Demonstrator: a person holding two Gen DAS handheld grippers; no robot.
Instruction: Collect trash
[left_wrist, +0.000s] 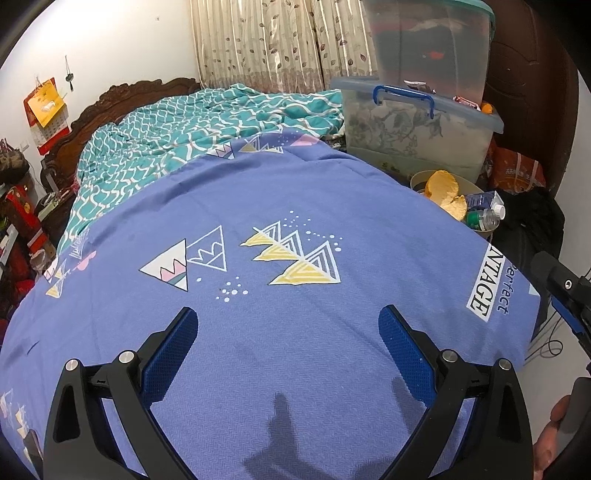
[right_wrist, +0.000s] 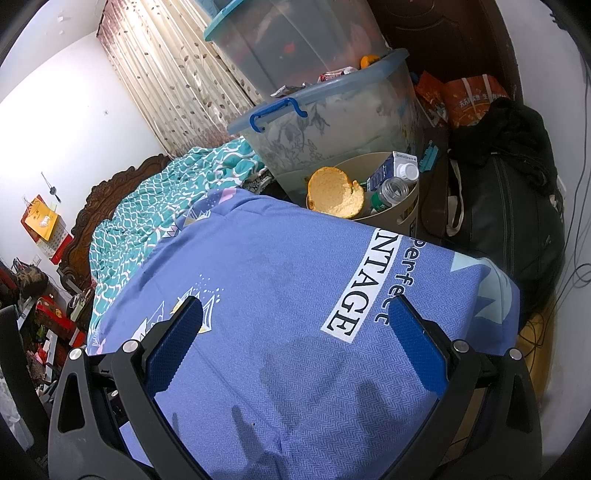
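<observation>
1. Left gripper: jaws spread wide, nothing betw. them, hovering over the blue bedsheet w/ triangle print.
2. Right gripper: jaws also wide apart, empty, above the same sheet near the "perfect VINTAGE"-type lettering (first letters cut off by fold).
3. Trash is already in the beige bin, standing just off the bed's far-right edge, beside the sheet.
4. In bin: orange peel propped at the near rim, clear plastic bottle w/ green label, blue-white carton w/ white cap. All three poke above the rim, touching each other.
5. Left view shows same bin at right, peel on top, bottle and carton to its right.
6. Behind bin: clear storage box w/ blue handle, a second lidded clear tub stacked on it.
7. Teal patterned quilt bunched at head of bed, carved wooden headboard beyond.
8. Black bag right of bin; orange packets behind it.
9. Part of a hand at lower right edge of left view.
</observation>
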